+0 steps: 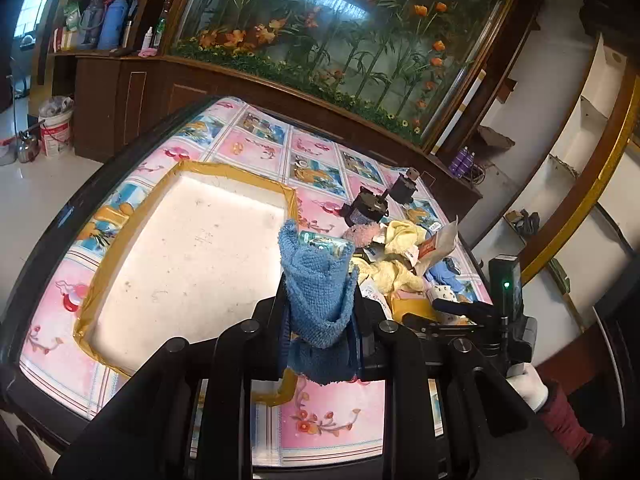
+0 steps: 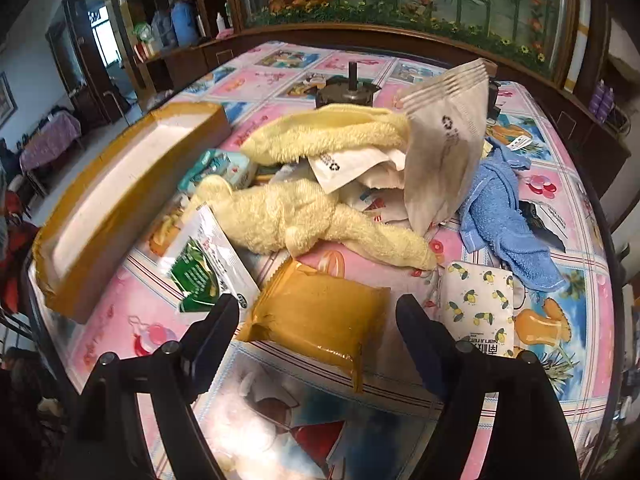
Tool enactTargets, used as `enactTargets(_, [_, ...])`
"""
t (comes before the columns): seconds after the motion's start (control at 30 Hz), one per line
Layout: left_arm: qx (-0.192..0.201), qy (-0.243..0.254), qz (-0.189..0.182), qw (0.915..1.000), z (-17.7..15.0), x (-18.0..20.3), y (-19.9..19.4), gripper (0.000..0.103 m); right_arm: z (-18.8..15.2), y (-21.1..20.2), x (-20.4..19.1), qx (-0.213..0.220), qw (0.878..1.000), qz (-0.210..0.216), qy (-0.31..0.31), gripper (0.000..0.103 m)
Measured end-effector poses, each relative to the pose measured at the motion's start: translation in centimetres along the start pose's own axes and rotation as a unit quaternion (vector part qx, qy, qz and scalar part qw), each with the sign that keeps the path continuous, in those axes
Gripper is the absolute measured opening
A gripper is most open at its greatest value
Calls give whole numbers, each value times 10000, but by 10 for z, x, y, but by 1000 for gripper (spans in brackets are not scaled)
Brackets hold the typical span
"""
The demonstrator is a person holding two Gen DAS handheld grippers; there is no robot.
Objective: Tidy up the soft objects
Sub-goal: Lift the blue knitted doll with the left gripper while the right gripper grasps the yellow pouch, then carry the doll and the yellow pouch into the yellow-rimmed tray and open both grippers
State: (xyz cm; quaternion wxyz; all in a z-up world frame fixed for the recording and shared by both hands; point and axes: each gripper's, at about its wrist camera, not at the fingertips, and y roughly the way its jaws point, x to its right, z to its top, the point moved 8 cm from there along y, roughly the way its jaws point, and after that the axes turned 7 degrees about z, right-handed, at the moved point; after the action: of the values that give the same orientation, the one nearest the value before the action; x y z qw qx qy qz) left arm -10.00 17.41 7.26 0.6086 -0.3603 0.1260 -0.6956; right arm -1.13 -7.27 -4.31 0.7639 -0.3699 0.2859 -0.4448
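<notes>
My left gripper [image 1: 320, 312] is shut on a blue knitted cloth [image 1: 316, 280] and holds it above the table, beside the right edge of the white tray with yellow-taped rim [image 1: 132, 216]. The tray also shows in the right wrist view [image 2: 100, 200] at the left. My right gripper [image 2: 318, 320] is open and empty, its fingers on either side of a yellow packet [image 2: 316, 312]. Ahead of it lie yellow fluffy cloths [image 2: 304, 216], a light blue towel [image 2: 504, 216] and a lemon-print tissue pack [image 2: 480, 304].
A white paper bag [image 2: 444, 152], a green snack packet [image 2: 204, 268], a teal tissue pack [image 2: 220, 166] and a dark motor [image 2: 348, 92] sit in the pile. The table [image 1: 328, 412] has a pink patterned cover. A wooden cabinet [image 1: 240, 92] with a flower display runs behind it.
</notes>
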Motion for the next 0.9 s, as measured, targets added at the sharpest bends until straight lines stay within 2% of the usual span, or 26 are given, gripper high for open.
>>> enactTargets(0.1, [-69, 7, -30, 10000, -4, 7, 5, 22, -1, 16, 4, -108, 9998, -181, 54, 81])
enactTargets(0.13, [-73, 29, -20, 10000, -4, 9, 6, 22, -1, 18, 5, -75, 9998, -106, 173, 80])
enactTargets(0.17, [-73, 70, 5, 9999, -5, 11, 6, 22, -1, 19, 7, -26, 9994, 76, 332, 70])
enactTargets(0.2, [-70, 105, 27, 9999, -6, 12, 6, 22, -1, 17, 9, 53, 9987, 200, 476, 67])
enactTargets(0.23, [-68, 141, 55, 9999, -7, 13, 6, 22, -1, 15, 11, 121, 9981, 264, 548, 59])
enactTargets(0.37, [-75, 197, 159, 9997, -9, 13, 9, 22, -9, 6, 18, 233, 9969, 319, 681, 53])
enactTargets(0.5, [-53, 299, 443, 9986, -12, 10, 14, 22, -16, -6, 23, 370, 9951, 384, 830, 52])
enactTargets(0.63, [-45, 380, 769, 9963, -9, 2, 19, 23, -8, -36, 23, 706, 9937, 270, 828, 52])
enactTargets(0.77, [22, 428, 1185, 9920, -1, -12, 24, 23, 18, -61, 5, 1015, 9913, 496, 668, 52])
enactTargets(0.9, [128, 515, 1642, 9850, 13, -29, 30, 23, 53, -63, -34, 1071, 9901, 856, 315, 52])
